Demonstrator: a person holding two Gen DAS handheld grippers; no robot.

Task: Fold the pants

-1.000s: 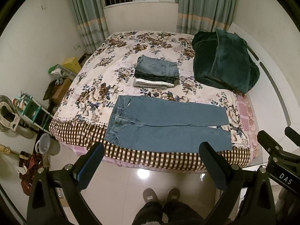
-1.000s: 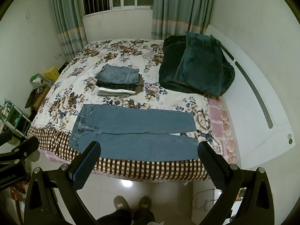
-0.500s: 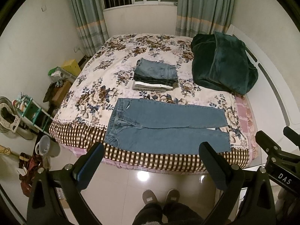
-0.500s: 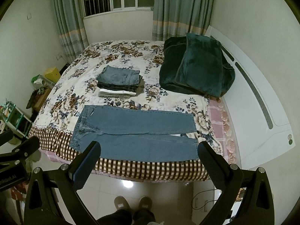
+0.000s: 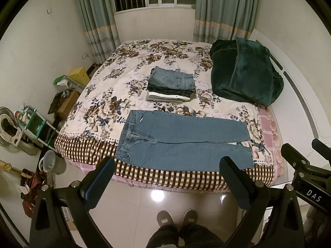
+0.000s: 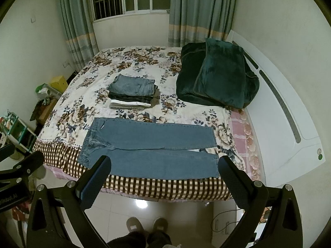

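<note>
Blue denim, a pair of jeans (image 5: 182, 142) lies spread flat along the near edge of the bed (image 5: 115, 95), waistband to the left, both legs running right, the lower leg close to the checked border of the floral cover. Behind them, toward the middle of the bed, sits a stack of folded pants (image 5: 171, 86), well apart from the jeans. A dark green blanket (image 5: 246, 76) is heaped at the right by the white headboard (image 6: 285, 124). The left gripper (image 5: 166, 177) hangs over the tiled floor in front of the bed, its fingers spread wide and holding nothing. The right gripper (image 6: 163, 177) hangs beside it, likewise spread and empty, touching no cloth. The person's slippered feet (image 5: 176, 217) stand just short of the bed
</note>
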